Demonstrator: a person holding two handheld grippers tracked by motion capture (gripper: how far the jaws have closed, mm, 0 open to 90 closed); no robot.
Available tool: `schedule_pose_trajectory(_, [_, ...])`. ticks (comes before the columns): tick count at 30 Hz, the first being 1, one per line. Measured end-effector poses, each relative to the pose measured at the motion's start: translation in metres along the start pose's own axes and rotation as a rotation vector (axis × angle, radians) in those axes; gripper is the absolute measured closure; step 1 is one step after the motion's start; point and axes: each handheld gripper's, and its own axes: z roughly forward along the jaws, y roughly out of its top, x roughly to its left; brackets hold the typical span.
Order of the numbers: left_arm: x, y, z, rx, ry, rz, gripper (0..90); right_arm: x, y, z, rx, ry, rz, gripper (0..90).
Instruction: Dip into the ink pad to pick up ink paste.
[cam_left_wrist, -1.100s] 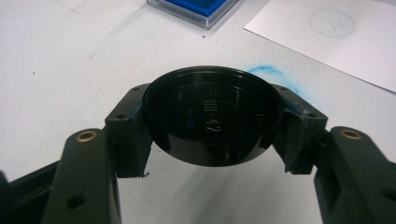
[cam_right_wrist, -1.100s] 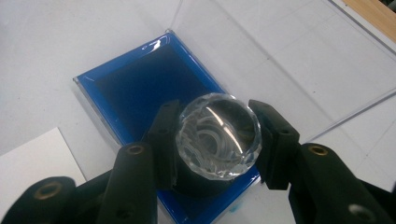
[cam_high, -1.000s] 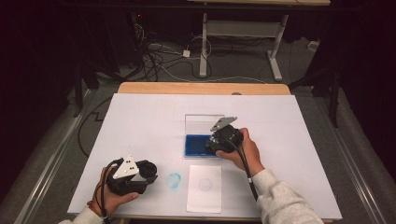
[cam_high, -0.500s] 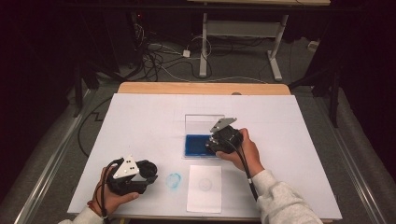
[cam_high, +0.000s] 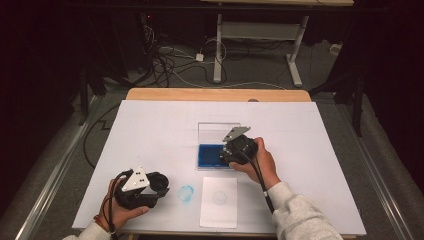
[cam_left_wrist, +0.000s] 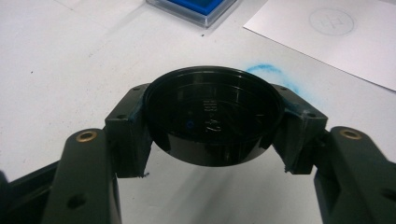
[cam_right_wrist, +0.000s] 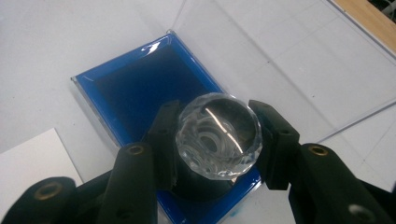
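Observation:
My right gripper (cam_right_wrist: 217, 123) is shut on a stamp with a clear faceted knob (cam_right_wrist: 218, 135). The stamp's dark base sits down on the blue ink pad (cam_right_wrist: 135, 88). In the high view that gripper (cam_high: 231, 152) stands over the right end of the pad (cam_high: 207, 155), near the middle of the table. My left gripper (cam_left_wrist: 215, 119) is shut on a round black cap (cam_left_wrist: 212, 107), held just above the table at the front left (cam_high: 161, 187). A white paper slip (cam_high: 219, 201) with a faint printed circle lies at the front edge.
The ink pad's clear lid (cam_high: 217, 132) lies open behind it. A blue ink smudge (cam_high: 186, 193) marks the white table cover (cam_high: 150, 135) between my left gripper and the paper. A wooden edge runs along the far side, with cables and a desk frame on the floor beyond.

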Motion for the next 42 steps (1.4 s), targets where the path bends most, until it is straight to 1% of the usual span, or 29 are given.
schedule_pose_trajectory(3, [0.0, 0.0, 0.0, 0.001, -0.001, 0.0, 36.5, -0.002, 0.0, 0.001, -0.002, 0.01, 0.014, 57.3])
schedule_pose_trajectory(6, [0.0, 0.0, 0.0, 0.002, -0.001, 0.001, 36.5, -0.002, -0.001, 0.0, -0.006, 0.012, 0.015, 57.4])
schedule_pose_trajectory(12, [0.002, -0.001, -0.001, 0.0, 0.002, -0.006, 36.5, -0.003, -0.002, -0.002, -0.015, 0.017, 0.033, 57.4])
schedule_pose_trajectory(16, [0.002, -0.002, -0.001, 0.002, 0.003, -0.006, 36.5, -0.009, -0.008, -0.007, -0.037, 0.041, 0.076, 57.4])
schedule_pose_trajectory(17, [0.002, -0.002, -0.001, 0.002, 0.004, -0.006, 36.5, -0.01, -0.01, -0.009, -0.046, 0.04, 0.086, 57.4])
schedule_pose_trajectory(20, [0.002, -0.003, -0.001, 0.004, 0.005, -0.012, 36.5, -0.01, -0.015, -0.017, -0.076, 0.042, 0.082, 57.5])
schedule_pose_trajectory(22, [0.002, -0.002, -0.001, 0.005, 0.006, -0.014, 36.5, -0.01, -0.017, -0.022, -0.083, 0.055, 0.09, 57.5])
schedule_pose_trajectory(24, [0.002, -0.002, -0.002, 0.001, 0.008, -0.011, 36.5, -0.01, -0.019, -0.028, -0.094, 0.056, 0.085, 57.5])
schedule_pose_trajectory(25, [0.002, -0.002, -0.002, -0.001, 0.009, -0.009, 36.6, -0.011, -0.02, -0.031, -0.1, 0.064, 0.085, 57.5])
schedule_pose_trajectory(30, [0.005, -0.004, -0.002, 0.0, 0.011, -0.02, 36.6, -0.013, -0.021, -0.05, -0.14, 0.06, 0.08, 57.5])
schedule_pose_trajectory(35, [0.005, -0.004, -0.004, -0.007, 0.014, -0.014, 36.5, -0.015, -0.022, -0.065, -0.168, 0.058, 0.077, 57.5])
schedule_pose_trajectory(40, [0.006, -0.004, -0.004, -0.003, 0.01, -0.008, 36.5, -0.017, -0.024, -0.079, -0.203, 0.044, 0.073, 57.5])
schedule_pose_trajectory(42, [0.006, -0.004, -0.003, 0.002, 0.008, -0.003, 36.5, -0.018, -0.024, -0.083, -0.213, 0.051, 0.074, 57.5])
